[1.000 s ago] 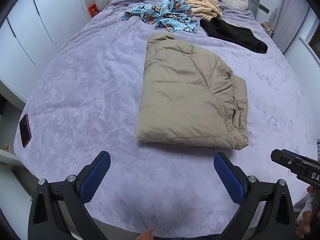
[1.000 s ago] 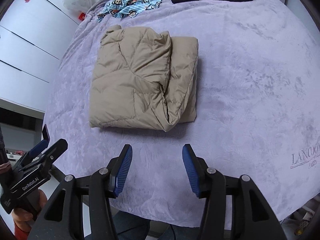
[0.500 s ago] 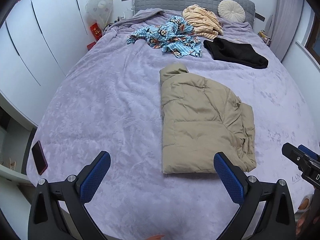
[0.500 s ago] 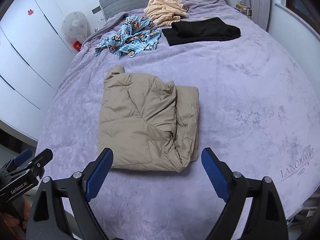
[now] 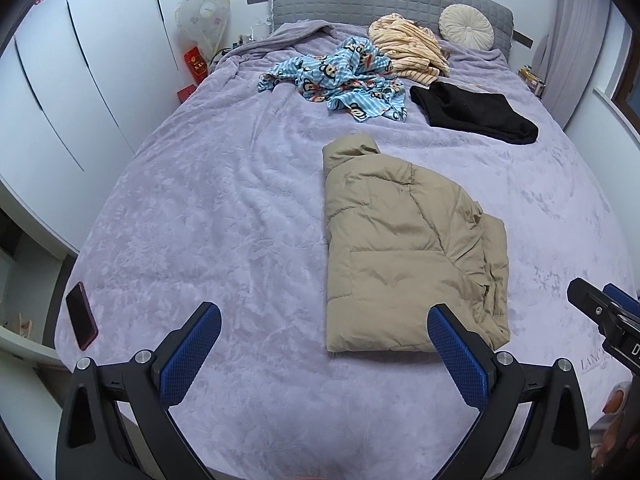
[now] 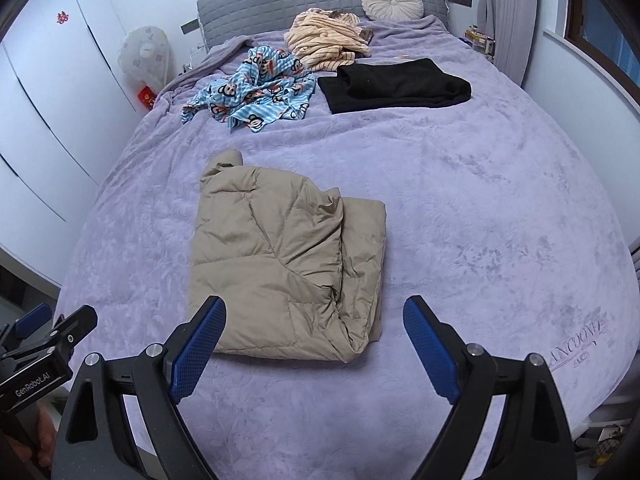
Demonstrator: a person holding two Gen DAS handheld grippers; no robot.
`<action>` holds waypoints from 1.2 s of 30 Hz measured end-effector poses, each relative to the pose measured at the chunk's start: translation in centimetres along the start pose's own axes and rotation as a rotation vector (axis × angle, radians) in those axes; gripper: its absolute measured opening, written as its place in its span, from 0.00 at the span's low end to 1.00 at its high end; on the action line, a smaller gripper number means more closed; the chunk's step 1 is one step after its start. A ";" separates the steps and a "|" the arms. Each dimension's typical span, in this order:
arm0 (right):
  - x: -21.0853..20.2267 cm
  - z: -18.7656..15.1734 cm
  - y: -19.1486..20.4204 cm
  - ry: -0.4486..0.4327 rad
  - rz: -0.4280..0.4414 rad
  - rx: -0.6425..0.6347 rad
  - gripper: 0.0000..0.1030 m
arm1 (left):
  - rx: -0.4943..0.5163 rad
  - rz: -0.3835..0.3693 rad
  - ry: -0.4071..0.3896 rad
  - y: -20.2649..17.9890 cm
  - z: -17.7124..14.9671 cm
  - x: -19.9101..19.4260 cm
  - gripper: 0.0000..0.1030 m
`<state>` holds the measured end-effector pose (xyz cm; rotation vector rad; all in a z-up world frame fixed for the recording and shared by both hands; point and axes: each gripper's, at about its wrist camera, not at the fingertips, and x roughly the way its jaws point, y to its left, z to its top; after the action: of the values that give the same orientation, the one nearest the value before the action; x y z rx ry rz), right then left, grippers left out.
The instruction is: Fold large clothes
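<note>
A tan puffer jacket (image 5: 404,248) (image 6: 280,268) lies folded into a rough rectangle on the purple bed cover (image 5: 224,208) (image 6: 480,216). My left gripper (image 5: 324,348) hovers near the bed's foot, open, nothing between its blue pads; the jacket's near edge shows just beyond its right finger. My right gripper (image 6: 314,344) is open too, held above the jacket's near edge and apart from it. Each gripper's body appears at the edge of the other's view.
Toward the headboard lie a blue monkey-print garment (image 5: 340,76) (image 6: 256,88), a cream striped garment (image 5: 408,48), a folded black garment (image 5: 476,112) (image 6: 396,84) and a round cushion (image 5: 466,30). A phone (image 5: 81,316) rests at the bed's left corner. White wardrobes (image 5: 80,80) line the left.
Both grippers rose and drew back from the jacket, so more of the bed shows. The right gripper's jaws widened from narrow to fully open.
</note>
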<state>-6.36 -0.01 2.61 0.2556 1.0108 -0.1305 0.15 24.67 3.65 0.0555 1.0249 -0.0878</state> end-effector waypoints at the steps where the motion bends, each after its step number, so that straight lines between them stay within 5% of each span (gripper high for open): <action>1: 0.0 0.0 0.0 0.000 0.000 -0.001 0.89 | 0.000 0.000 0.000 0.0 0.0 0.0 1.00; 36: -0.4 0.0 0.2 0.005 0.011 -0.002 0.89 | -0.016 0.004 -0.002 0.0 -0.6 -0.8 1.00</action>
<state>-6.54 0.17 2.94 0.2599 1.0139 -0.1193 -0.76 24.80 4.08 0.0429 1.0231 -0.0760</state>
